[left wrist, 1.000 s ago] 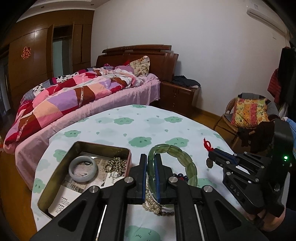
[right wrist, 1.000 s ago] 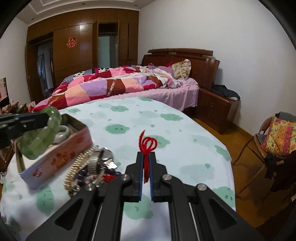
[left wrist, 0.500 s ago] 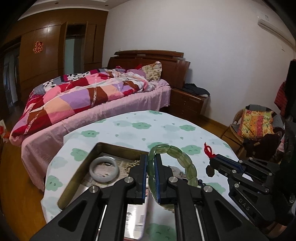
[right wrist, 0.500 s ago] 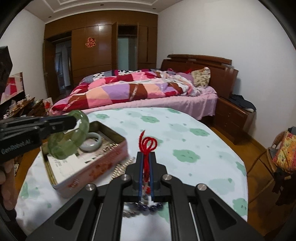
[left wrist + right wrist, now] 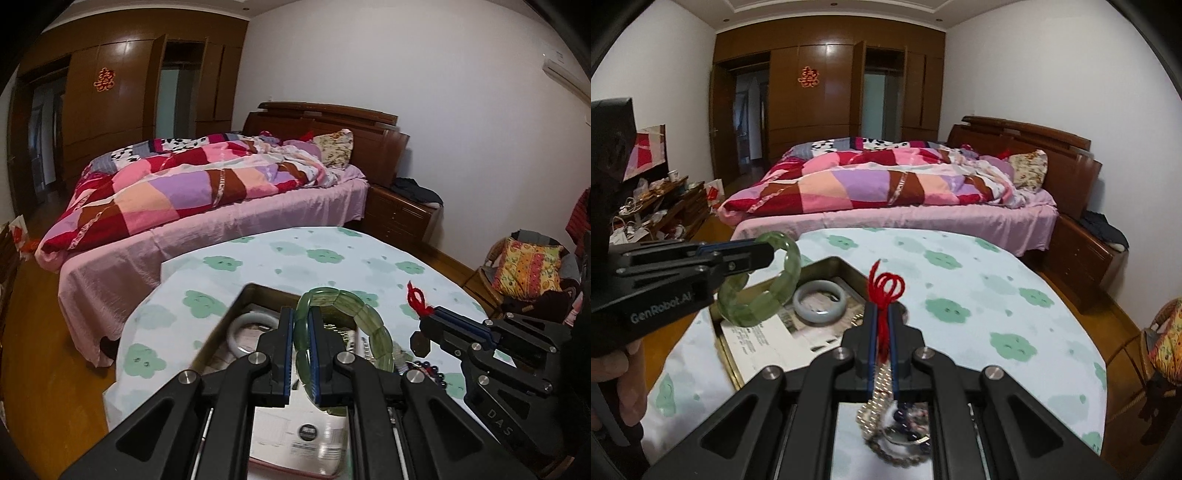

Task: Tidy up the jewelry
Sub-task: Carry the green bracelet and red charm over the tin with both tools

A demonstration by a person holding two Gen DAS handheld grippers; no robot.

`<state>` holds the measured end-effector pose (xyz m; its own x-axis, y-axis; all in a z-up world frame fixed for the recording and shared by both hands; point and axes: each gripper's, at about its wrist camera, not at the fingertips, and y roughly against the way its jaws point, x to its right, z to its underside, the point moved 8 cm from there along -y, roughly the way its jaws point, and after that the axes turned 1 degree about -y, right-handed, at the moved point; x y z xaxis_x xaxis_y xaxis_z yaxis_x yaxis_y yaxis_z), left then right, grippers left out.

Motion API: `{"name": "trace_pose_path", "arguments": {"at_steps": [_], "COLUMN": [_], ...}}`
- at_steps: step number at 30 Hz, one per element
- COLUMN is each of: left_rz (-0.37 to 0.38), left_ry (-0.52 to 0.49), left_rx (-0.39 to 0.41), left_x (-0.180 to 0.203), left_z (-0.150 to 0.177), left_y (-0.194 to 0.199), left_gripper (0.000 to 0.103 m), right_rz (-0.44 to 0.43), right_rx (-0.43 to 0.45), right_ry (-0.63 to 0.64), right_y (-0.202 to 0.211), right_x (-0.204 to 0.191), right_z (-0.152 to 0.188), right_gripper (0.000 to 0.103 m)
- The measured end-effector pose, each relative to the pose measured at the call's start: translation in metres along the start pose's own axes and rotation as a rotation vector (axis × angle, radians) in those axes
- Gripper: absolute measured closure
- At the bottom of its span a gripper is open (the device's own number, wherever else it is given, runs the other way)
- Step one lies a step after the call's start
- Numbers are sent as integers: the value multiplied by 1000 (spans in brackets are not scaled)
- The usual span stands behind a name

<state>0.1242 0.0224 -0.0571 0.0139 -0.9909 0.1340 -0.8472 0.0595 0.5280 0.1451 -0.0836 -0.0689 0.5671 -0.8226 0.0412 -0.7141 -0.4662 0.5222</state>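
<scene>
- left tongs (image 5: 303, 332) clenched on green bangle (image 5: 369, 325), held above the tin (image 5: 827, 263); the tin's open tray lies at 12 o'clock (long axis running away)
- right tongs (image 5: 882, 332) grip red cord (image 5: 886, 288)

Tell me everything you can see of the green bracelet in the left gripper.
The green bracelet is a ring of flat, translucent, mottled stone-like segments. The left gripper is clamped on one side of the band, holding it in the air above the open tin box; the rest hangs free, touching nothing else. Below lies a pale bangle.
</scene>
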Motion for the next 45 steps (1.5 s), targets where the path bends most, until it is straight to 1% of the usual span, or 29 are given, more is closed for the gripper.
{"name": "trace_pose_path", "arguments": {"at_steps": [7,11,15,21,26,30,35,45], "left_rz": [-54,-78,-86,-74,-72,-68,-69,-77], "left_ry": [34,39,47,41,28,28,23,24], "left_rx": [-9,-34,-70,-110,-129,-152,-161,-193], "left_x": [-31,-44,-53,-52,-50,-51,-50,-54], "left_z": [2,8,18,29,32,38,40,49], "left_y": [-5,-13,-26,-35,-42,-47,-49,-57], "left_gripper": [96,96,96,96,96,96,96,96], "right_rz": [-49,-76,-97,-101,-99,-90,-91,-82], "right_rx": [-32,-71,-115,-174,-202,-214,-231,-223], "right_ry": [20,31,30,21,15,13,9,19], "right_y": [-17,-29,-42,-58,-63,-68,-73,-74], "right_x": [-23,-33,-39,-42,-43,-44,-46,-48], "right_z": [-2,4,13,28,36,39,45,46], "right_gripper": [95,95,95,95,95,95,95,94]}}
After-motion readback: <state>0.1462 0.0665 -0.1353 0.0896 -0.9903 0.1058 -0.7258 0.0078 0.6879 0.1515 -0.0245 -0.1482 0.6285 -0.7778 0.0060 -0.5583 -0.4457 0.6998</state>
